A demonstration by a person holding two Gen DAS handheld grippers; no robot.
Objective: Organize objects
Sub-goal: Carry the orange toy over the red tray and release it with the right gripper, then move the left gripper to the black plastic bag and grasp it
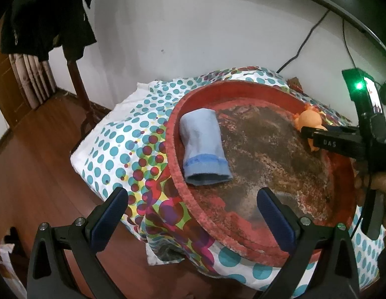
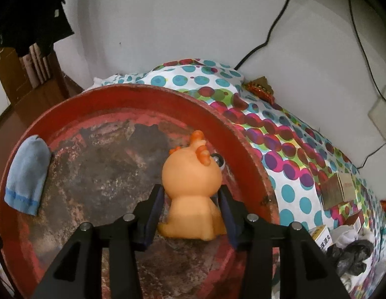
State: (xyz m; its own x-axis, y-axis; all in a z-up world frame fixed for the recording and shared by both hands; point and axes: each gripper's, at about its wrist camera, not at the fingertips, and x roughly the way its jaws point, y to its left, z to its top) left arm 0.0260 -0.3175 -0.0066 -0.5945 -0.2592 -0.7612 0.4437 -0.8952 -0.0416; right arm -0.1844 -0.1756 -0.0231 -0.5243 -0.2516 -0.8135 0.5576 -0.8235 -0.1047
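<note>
Right claw (image 2: 190, 211) grips an orange toy (image 2: 190, 186) over a red tray (image 2: 143, 94); left claw (image 1: 190, 214) gapes empty near a blue sock (image 1: 203, 144).

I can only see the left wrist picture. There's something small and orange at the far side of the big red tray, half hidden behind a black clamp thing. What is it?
Observer: An orange toy figure with little antlers, seen from behind. It sits between the right gripper fingers, over the red tray.
Visitor: Is anything behind it?
Observer: Yes, a small shiny round thing by its head, at the tray's wall; I cannot tell what it is.
Visitor: What's beyond the tray on that side?
Observer: Small cardboard boxes on the dotted cloth, and a crumpled black bag nearer.
Visitor: And the blue sock?
Observer: The blue sock lies against the tray's left wall, apart from the toy.
</note>
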